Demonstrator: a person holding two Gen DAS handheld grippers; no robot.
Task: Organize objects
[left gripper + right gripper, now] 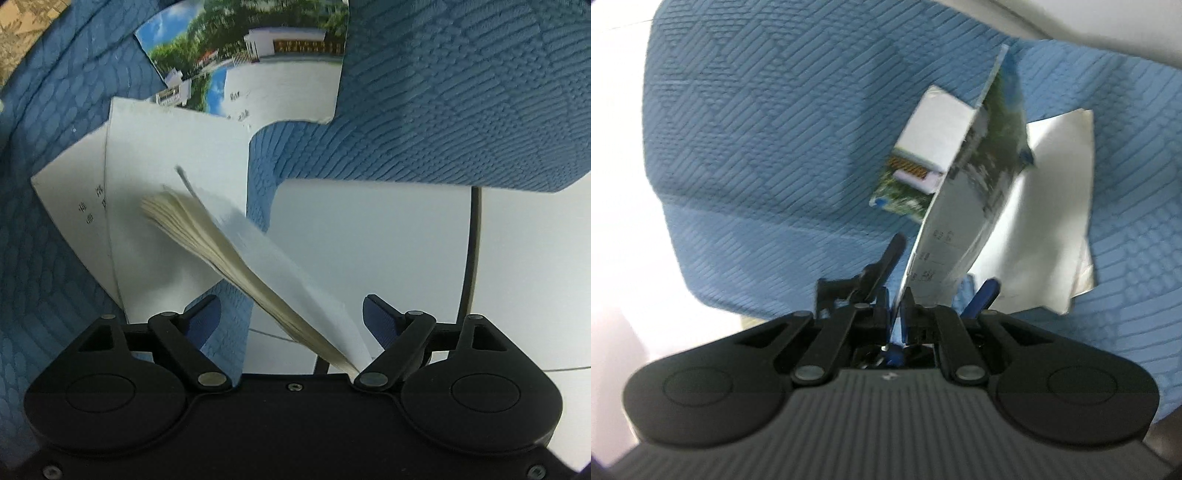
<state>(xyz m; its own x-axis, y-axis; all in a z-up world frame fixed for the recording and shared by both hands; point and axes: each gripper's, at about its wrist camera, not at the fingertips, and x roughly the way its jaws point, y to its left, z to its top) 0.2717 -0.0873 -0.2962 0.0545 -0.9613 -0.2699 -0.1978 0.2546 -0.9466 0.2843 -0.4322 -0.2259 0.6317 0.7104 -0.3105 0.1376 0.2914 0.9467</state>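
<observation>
Right gripper (pixel 895 314) is clamping the bottom edge of a photo-cover booklet (pixel 967 206), holding it up above the blue quilted cloth (pixel 757 129). Left gripper (pixel 291 325) is standing wide open w/ the booklet's pages (pixel 236 254) fanning between its fingers, pads not pressing. White booklets (pixel 159 206) are lying on the cloth just beyond.

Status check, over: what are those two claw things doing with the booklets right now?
Left gripper jaws open, booklet between them, unclamped. Right gripper jaws shut on that booklet, lifted. Two more booklets on blue cloth. Nothing blocking.
</observation>
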